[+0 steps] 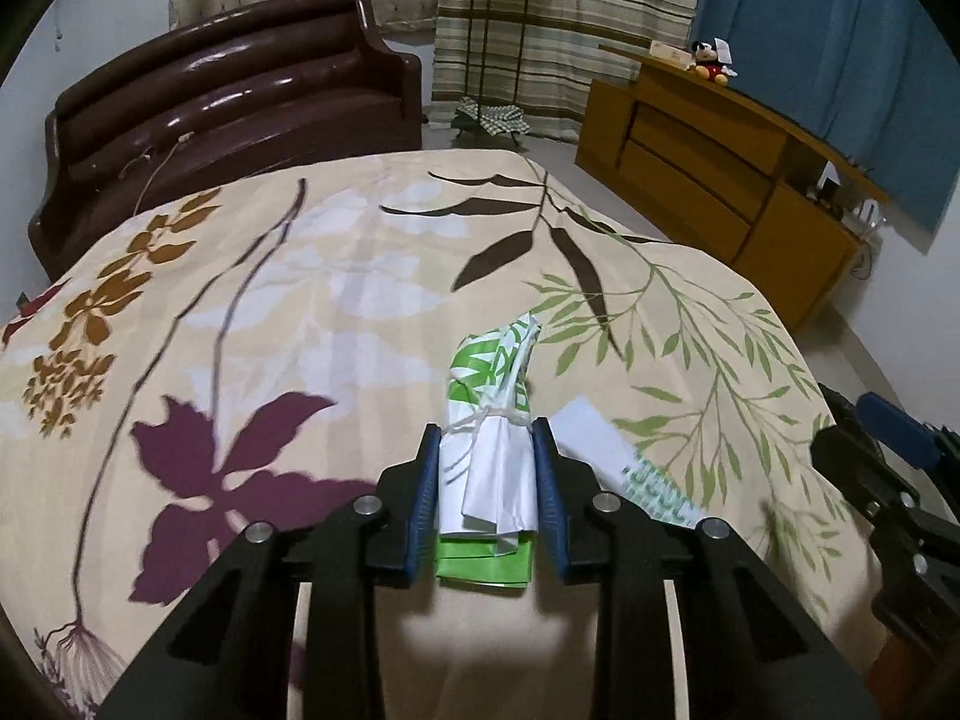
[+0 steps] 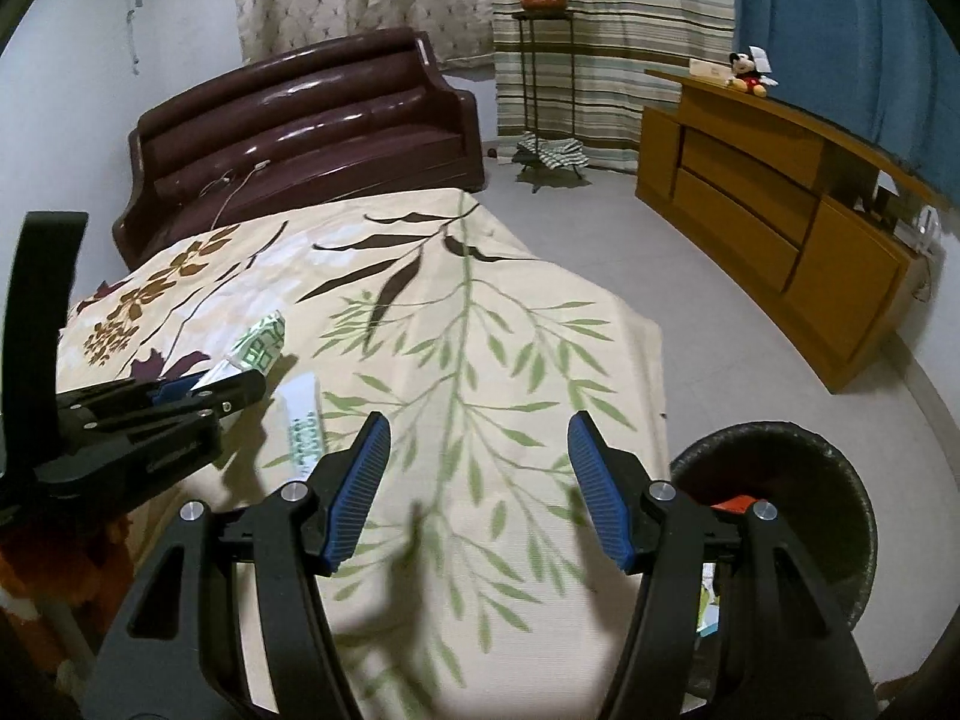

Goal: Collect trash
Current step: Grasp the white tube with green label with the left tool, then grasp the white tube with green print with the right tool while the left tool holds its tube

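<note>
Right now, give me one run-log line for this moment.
left gripper: jaws shut on tied green-white bag | right gripper: open, empty | white packet: lying on table | bin: right of table

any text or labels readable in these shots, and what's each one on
Nothing reads clearly.
Green and white wrapper between the left gripper's jaws: green printed marks, too blurred to read.
White paper strip beside it: green print, blurred, unreadable.
Box on the wooden cabinet: too small to read.
</note>
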`<state>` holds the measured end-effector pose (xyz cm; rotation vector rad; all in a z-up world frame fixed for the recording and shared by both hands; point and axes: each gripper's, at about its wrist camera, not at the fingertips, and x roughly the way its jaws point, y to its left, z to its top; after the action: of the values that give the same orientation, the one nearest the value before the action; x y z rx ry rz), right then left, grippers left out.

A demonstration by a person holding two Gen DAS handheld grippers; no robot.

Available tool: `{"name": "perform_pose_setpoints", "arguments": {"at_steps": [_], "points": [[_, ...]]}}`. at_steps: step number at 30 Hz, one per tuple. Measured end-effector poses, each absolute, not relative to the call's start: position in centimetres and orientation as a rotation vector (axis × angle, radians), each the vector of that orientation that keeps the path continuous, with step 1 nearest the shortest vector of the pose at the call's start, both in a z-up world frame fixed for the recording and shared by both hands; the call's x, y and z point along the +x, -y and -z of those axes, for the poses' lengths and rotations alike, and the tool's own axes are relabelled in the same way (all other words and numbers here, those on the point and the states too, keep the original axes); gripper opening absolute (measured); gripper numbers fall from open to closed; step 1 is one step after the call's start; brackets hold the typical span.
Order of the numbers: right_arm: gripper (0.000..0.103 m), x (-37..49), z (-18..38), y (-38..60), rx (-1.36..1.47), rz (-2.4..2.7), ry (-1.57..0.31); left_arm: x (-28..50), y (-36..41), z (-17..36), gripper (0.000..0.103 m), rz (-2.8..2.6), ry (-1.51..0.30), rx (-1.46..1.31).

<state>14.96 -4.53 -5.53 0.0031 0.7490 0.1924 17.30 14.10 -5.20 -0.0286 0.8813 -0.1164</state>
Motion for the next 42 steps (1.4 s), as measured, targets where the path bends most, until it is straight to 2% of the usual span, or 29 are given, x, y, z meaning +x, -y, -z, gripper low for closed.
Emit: {"name": "perform_pose_setpoints", "arguments": {"at_steps": [17,27,29,42], "points": [[0.058,15.4,7.3,-2.2,-0.093,-0.322,-0.835,11.9,-23.1,4.2,0.030,-0.064,-0.865,-0.092],[0.030,16.1,8.5,-3.7,-0.137,-0.331,-0.908,10.9,-25.0,4.6,0.030,-0.081,-0.867,-0.126],[0.018,16.1,8.5,-3.8,-0.142,-0.328,-0.908,10.8,-24.8,4.6,0.030,-0.074,-0.866,-0.127],[0.016,13.5,6.9,-1.7,-0.086,-0.291,-0.833,9.9,-22.6,4.1,0.030,-0.038,-0.839,-0.122]]}}
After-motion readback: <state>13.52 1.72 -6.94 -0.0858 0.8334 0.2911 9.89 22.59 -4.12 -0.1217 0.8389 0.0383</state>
